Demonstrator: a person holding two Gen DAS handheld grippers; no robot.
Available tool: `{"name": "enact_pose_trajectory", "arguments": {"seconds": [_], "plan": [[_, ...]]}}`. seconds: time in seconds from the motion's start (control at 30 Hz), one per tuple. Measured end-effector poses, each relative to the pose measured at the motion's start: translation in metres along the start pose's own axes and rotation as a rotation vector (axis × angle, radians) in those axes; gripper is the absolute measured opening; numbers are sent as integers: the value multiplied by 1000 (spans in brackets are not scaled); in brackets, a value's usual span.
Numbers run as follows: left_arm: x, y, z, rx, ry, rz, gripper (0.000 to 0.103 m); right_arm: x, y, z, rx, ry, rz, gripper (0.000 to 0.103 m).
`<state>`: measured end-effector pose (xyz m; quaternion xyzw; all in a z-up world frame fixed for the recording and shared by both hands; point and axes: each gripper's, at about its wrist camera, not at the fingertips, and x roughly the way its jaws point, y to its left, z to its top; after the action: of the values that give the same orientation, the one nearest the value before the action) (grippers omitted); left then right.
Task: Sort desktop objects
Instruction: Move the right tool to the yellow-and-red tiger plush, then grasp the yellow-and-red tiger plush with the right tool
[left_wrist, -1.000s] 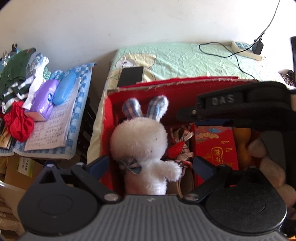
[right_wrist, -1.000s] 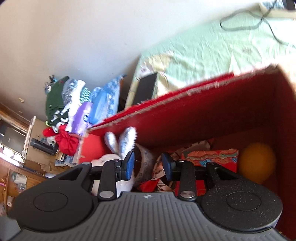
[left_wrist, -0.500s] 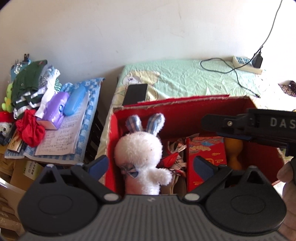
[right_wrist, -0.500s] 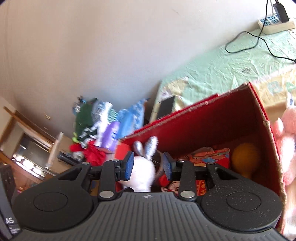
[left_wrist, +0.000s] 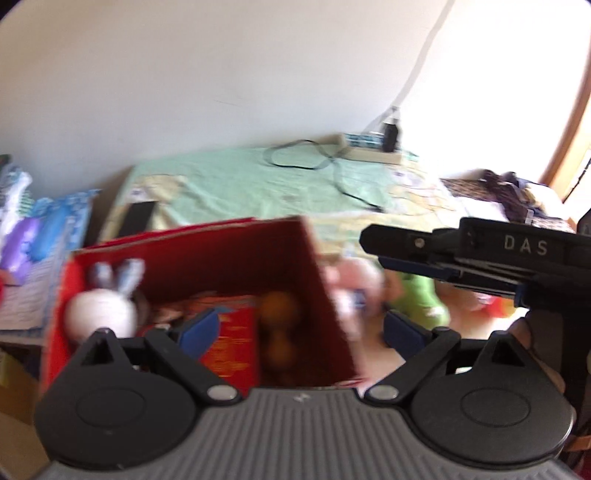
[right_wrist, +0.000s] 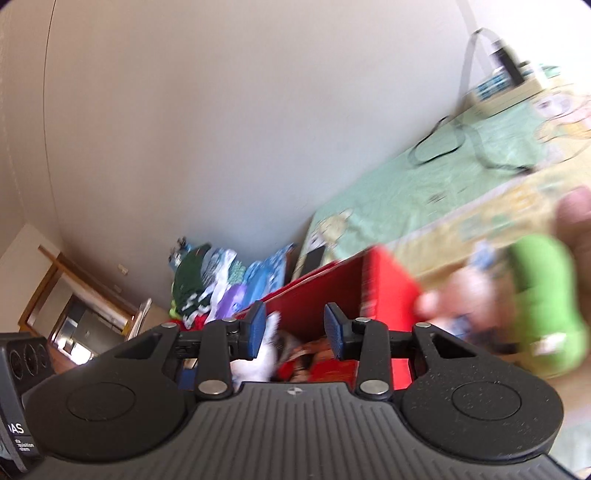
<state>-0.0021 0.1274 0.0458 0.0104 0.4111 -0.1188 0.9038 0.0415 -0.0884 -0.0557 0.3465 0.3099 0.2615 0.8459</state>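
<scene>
The red cardboard box (left_wrist: 291, 266) holds a white plush rabbit (left_wrist: 99, 312), a red packet (left_wrist: 232, 343) and an orange round thing (left_wrist: 277, 306). Just right of the box, a pink plush (left_wrist: 351, 280) and a green plush (left_wrist: 417, 299) lie blurred on the cloth. My left gripper (left_wrist: 301, 328) is open wide, straddling the box's right wall, with nothing in it. My right gripper (right_wrist: 294, 332) is open and empty over the box's (right_wrist: 369, 288) near edge, with the rabbit (right_wrist: 258, 362) below it. The green plush (right_wrist: 543, 302) and pink plush (right_wrist: 458, 295) sit to its right.
A power strip (left_wrist: 369, 147) with a looping cable lies at the far end of the green cloth (left_wrist: 240, 177). A black phone (left_wrist: 138, 216) rests behind the box. Clothes, a notebook and a purple pack (left_wrist: 22, 240) are piled at the left. A hand holds the right gripper (left_wrist: 373, 243).
Both cameras have pulled back and swung right. The box has slid left in view, and the pink and green plush toys have appeared. The right gripper has lifted out of the box.
</scene>
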Motion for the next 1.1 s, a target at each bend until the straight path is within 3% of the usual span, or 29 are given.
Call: {"name": "enact_pose_trajectory", "arguments": {"seconds": [0.3,0.53,0.7,0.83,1.1], "plan": [[59,-118,10,34,84,-265,92,-111,-90,38,55,-137,-153,44],[109,-190,20,-4,181,-401,91,-169,-155,51,84,-180,-309,44],[146,-219,35,-42,210,-406,91,-177,-200,63,99,-168,-364,47],[177,-235,47,-52,248,-363,90,-178,-237,75,154,-140,-354,52],[220,-240,51,-104,321,-289,89,-141,-294,86,245,54,-162,56]]}}
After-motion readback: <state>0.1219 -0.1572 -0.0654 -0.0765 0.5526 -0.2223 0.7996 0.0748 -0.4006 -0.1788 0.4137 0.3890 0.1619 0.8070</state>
